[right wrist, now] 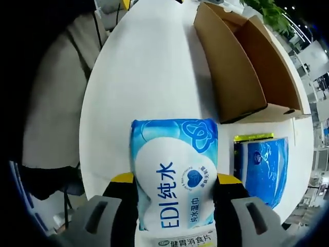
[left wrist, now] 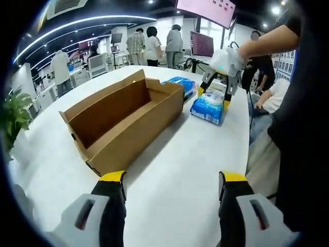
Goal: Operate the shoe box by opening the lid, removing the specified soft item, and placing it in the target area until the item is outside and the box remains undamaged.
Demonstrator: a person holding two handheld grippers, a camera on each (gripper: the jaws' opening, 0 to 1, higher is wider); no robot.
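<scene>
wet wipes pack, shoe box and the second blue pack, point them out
wet wipes pack (right wrist: pixel 174 175): right gripper view, front label.
shoe box (left wrist: pixel 117 116): left gripper view, inner side wall.
second blue pack (right wrist: pixel 263 167): right gripper view, top face.

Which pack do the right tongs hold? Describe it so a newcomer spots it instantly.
Start at the open cardboard box on the white table. Just past its far end, the right tongs grip a pale blue wet-wipes pack. Unlike the darker blue pack lying flat beside it, this one has a white panel with a heart.

In the left gripper view the box (left wrist: pixel 121 121) lies on the desk (left wrist: pixel 175 175) at centre left; two packs (left wrist: pixel 208 105) (left wrist: pixel 181 85) lie upper right of it.
</scene>
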